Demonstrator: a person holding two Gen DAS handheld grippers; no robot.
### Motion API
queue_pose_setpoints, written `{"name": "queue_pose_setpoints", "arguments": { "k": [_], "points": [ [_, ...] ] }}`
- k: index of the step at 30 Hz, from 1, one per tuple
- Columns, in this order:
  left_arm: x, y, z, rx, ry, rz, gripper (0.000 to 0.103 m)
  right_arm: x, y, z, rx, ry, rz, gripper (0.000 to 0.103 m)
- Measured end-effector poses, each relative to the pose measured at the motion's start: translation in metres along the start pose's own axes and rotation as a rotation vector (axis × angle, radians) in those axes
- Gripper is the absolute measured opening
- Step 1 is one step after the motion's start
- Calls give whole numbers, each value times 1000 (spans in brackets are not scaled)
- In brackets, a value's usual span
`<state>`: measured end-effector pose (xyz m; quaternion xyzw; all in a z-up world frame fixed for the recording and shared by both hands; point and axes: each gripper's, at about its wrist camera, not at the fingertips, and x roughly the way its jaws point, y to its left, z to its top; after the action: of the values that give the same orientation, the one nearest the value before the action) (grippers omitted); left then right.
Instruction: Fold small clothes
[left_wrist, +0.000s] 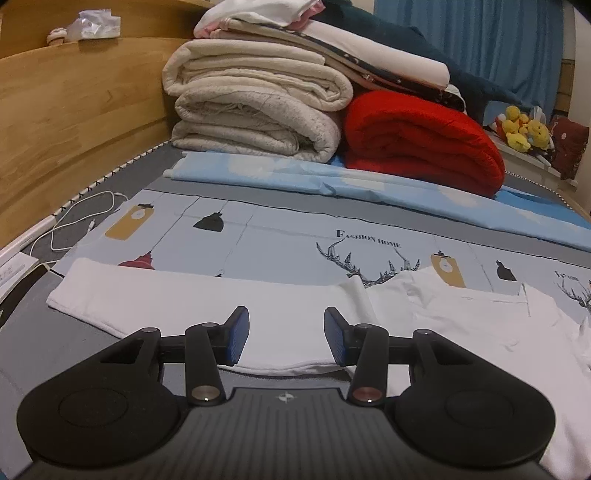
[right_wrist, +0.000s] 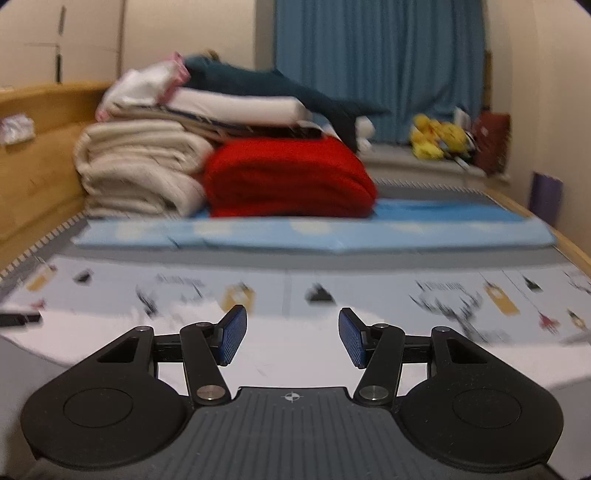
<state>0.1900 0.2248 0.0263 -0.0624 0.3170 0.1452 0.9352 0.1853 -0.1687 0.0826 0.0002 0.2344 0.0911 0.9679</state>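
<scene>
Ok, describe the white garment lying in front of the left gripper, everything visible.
The white garment is plain, thin cotton-like cloth, lying flat across the patterned bed sheet. A folded flap crosses near its middle, and a collar with a short placket shows toward its right end. Its near hem lies under the open left gripper, whose fingers do not grip it.

The left claw (left_wrist: 287, 339) points forward, level, its 2 blue-padded fingers (left_wrist: 238, 338) spread apart with nothing between them. The right claw (right_wrist: 293, 341) holds the same pose, gaping slightly wider, its fingers (right_wrist: 352, 341) likewise gripping nothing.
</scene>
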Motion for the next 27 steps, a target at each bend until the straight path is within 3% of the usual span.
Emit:
{"name": "queue_pose_setpoints", "arguments": {
  "k": [7,11,17,21,23,27],
  "points": [
    [10,6,-3,2,2,34,50,33,31,15,-74,-74,96,57],
    [25,16,-5,-15,18,79,50,56,25,5,-40,-43,121,56],
    [59,53,-5,-72,60,165,50,81,25,-1,-25,49,86,55],
    [83,94,0,-168,79,224,56,90,24,0,-66,59,68,53],
    [93,119,2,-247,85,239,69,98,20,0,-47,91,60,51],
    [107,165,4,-377,71,355,75,109,14,0,-26,130,52,32]
  ]
}}
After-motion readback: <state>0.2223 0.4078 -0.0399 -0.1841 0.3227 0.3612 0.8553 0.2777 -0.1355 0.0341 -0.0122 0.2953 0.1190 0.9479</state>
